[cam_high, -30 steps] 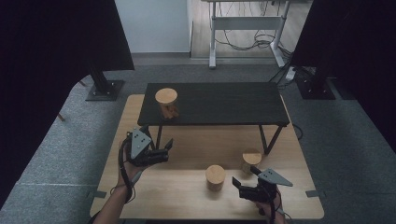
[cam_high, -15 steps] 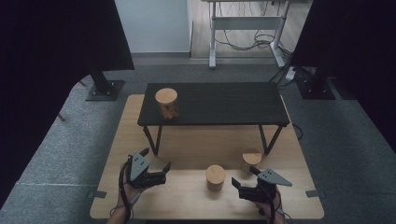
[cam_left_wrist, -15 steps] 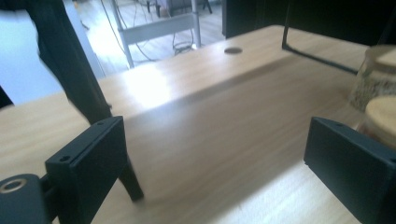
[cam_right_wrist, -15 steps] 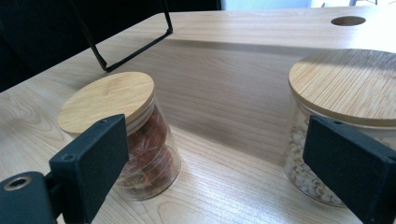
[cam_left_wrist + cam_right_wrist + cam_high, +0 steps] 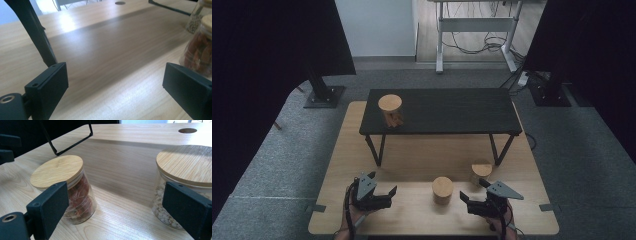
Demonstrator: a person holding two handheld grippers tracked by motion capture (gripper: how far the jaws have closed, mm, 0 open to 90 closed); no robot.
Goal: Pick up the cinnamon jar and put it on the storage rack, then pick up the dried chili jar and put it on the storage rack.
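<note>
Pale wood grain runs across the bench (image 5: pixel 362 150), the broadest thing here, with a black matte shelf (image 5: pixel 447 107) standing over its far half and carrying one lidded jar (image 5: pixel 390 111). Nearer than that shelf stand two glass jars with round bamboo lids: the red-filled jar (image 5: pixel 65 187) and the pale-bean jar (image 5: pixel 183 182). Both the right claw (image 5: pixel 473 204) and left claw (image 5: pixel 384 196) gape, holding nothing. Likely a reach is starting; next, the right claw must close in squarely around one jar's smooth curved wall.

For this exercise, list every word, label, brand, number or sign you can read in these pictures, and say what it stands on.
None: no readable text anywhere. The jars' bamboo lids, the glass sides, the black shelf, the wooden table and both grippers are unmarked.
</note>
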